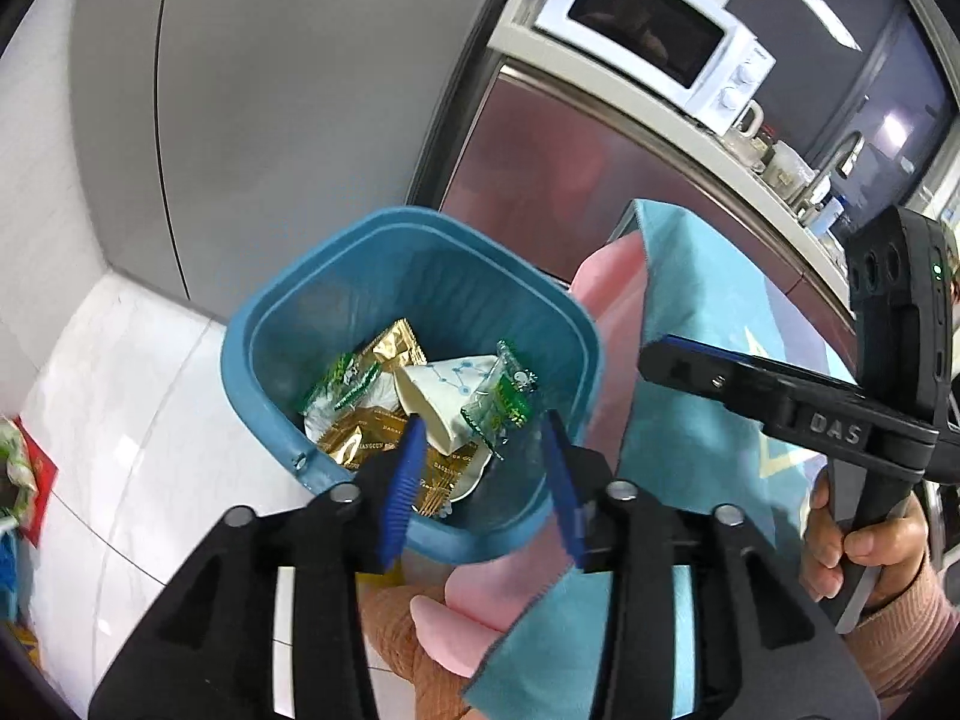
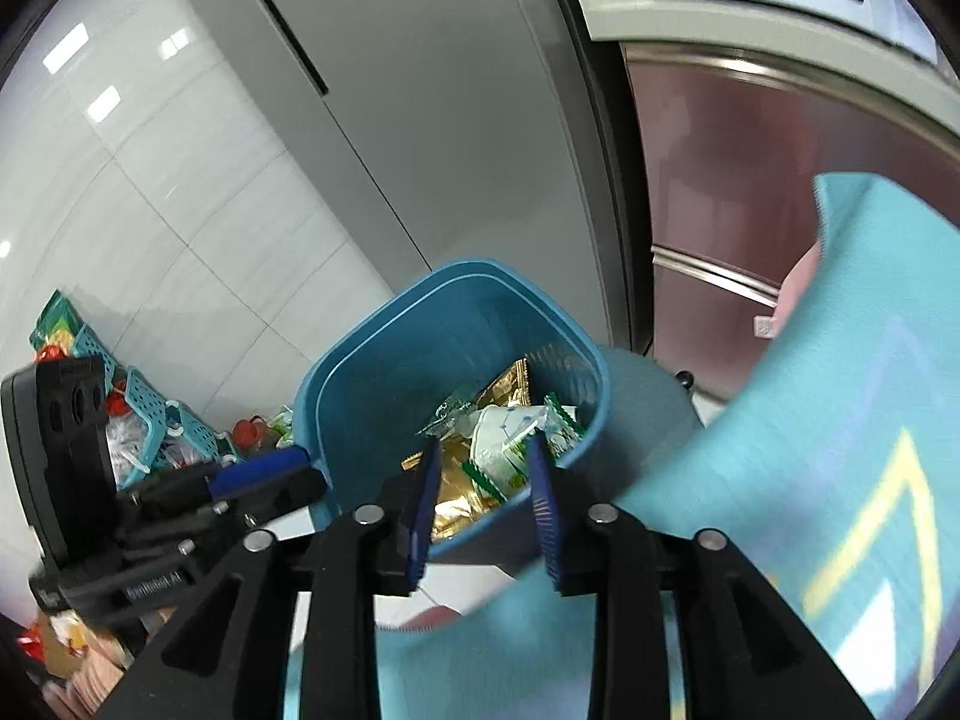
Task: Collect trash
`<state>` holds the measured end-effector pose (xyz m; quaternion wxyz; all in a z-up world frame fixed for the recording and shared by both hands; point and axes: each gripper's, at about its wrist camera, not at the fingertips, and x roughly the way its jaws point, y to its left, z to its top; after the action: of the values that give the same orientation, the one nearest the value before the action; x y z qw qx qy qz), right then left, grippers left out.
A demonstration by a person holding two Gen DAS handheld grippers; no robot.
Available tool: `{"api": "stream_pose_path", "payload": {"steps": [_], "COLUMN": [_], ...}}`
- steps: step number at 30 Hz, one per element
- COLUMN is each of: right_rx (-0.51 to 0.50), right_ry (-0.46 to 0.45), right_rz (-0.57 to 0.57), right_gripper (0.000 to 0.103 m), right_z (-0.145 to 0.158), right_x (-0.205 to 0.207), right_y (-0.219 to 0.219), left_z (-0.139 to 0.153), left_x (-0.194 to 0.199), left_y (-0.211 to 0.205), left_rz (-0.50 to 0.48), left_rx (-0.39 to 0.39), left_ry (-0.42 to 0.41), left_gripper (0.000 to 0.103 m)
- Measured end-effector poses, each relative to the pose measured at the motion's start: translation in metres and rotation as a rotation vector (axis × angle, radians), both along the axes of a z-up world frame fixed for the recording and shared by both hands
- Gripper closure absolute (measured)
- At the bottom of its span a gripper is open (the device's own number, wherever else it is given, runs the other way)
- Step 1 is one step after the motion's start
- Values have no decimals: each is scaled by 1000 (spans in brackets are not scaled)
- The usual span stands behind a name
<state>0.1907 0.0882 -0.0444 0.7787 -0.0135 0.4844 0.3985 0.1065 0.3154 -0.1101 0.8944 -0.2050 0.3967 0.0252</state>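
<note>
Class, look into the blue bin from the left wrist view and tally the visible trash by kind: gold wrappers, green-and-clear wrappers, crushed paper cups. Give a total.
Inside the blue bin, as far as shows:
Gold wrappers: 3
Green-and-clear wrappers: 2
Crushed paper cup: 1
Total: 6; anything buried underneath cannot be seen.

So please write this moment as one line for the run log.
left gripper: open, empty, above bin | right gripper: open, empty, above bin | blue bin: holds gold and green wrappers, white paper cup
</note>
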Motion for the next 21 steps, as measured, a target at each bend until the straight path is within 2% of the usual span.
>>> {"api": "stream_pose_path", "payload": {"steps": [1,2,4,5,6,7,9,17,21], "right_rx": [6,9,18,25,27,28,37,14,5], "right_ry": [-19,-37,-76,-108,-131,-155,-214,-360,-425], "right_rz": [-3,-9,-17,-29,-40,-51,-98,-255,-361], "right_gripper": [65,59,51,44,39,36,21,8,7], "right_z": [4,8,16,22,26,30,39,50,54], "right_x": [-4,-9,-18,-25,-30,-35,-49,-97,-120], "right_y": [-5,-11,-23,-32,-38,-45,-62,-134,-173], "left_z": [4,9,18,24,28,32,40,54,60], "left_x": [-3,-8,-16,-21,-25,-28,-36,-56,-65], "left_y": [-3,-8,-17,-24,-29,-32,-43,-93,-122], "left_rz": [-3,-10,-15,-17,-16,-14,-10,-12,-28], "left_rx": [17,42,79,99,112,118,129,158,187], "left_ry": [-9,-28,-63,-82,-99,-114,-154,-216,-247], "left_gripper": [51,46,28,23,13,7,6,6,6]}}
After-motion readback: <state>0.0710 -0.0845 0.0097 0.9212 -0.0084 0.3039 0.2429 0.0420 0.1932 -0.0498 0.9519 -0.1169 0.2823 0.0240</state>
